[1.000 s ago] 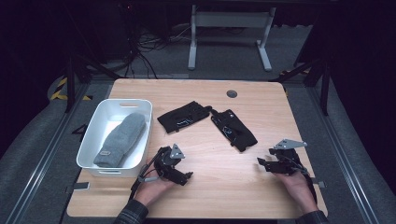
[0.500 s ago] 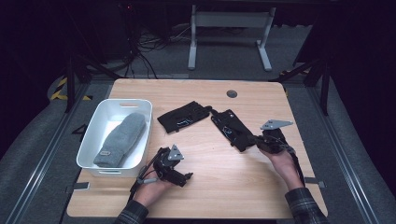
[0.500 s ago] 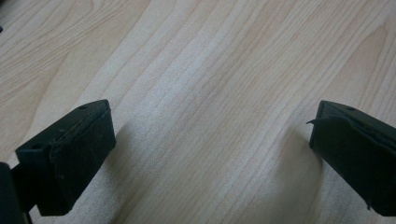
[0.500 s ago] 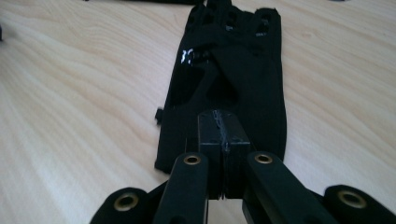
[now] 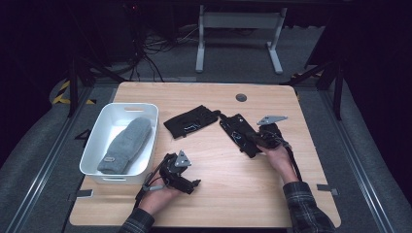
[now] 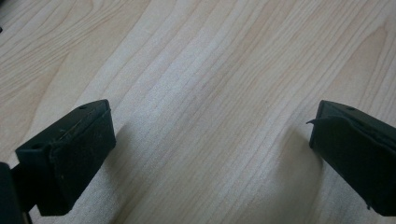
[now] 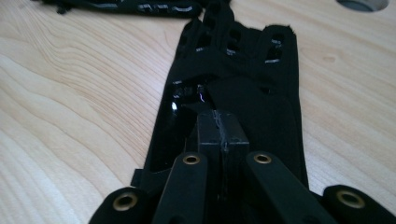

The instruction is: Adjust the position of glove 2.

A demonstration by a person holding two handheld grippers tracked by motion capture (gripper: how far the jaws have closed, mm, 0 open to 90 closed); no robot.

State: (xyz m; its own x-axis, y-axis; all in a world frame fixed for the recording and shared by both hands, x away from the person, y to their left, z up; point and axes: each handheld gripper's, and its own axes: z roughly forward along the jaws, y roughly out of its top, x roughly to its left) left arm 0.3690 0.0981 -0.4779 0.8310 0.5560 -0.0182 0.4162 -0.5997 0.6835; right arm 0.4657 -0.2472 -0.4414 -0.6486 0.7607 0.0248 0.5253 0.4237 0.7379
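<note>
Two black gloves lie mid-table. One black glove [image 5: 190, 121] is left of centre, and the other glove [image 5: 236, 132] [image 7: 243, 60] lies slanted at the right. My right gripper [image 5: 253, 140] [image 7: 219, 128] is shut, with its pads flush together. Its tips rest on the near end of the right glove, and I cannot tell whether any fabric is pinched. My left gripper [image 5: 192, 185] [image 6: 210, 140] rests open on bare wood near the front edge, with nothing between its jaws. A grey mitten [image 5: 125, 144] lies in the white bin [image 5: 127, 107].
The white bin stands at the table's left side, just beyond my left hand. A round cable hole [image 5: 241, 97] [image 7: 362, 3] sits near the far edge. Bare wood stretches between my two hands and along the right edge.
My right gripper has moved left and away from me, from the right edge onto the right glove. Its jaws have closed. My left gripper has stayed put.
</note>
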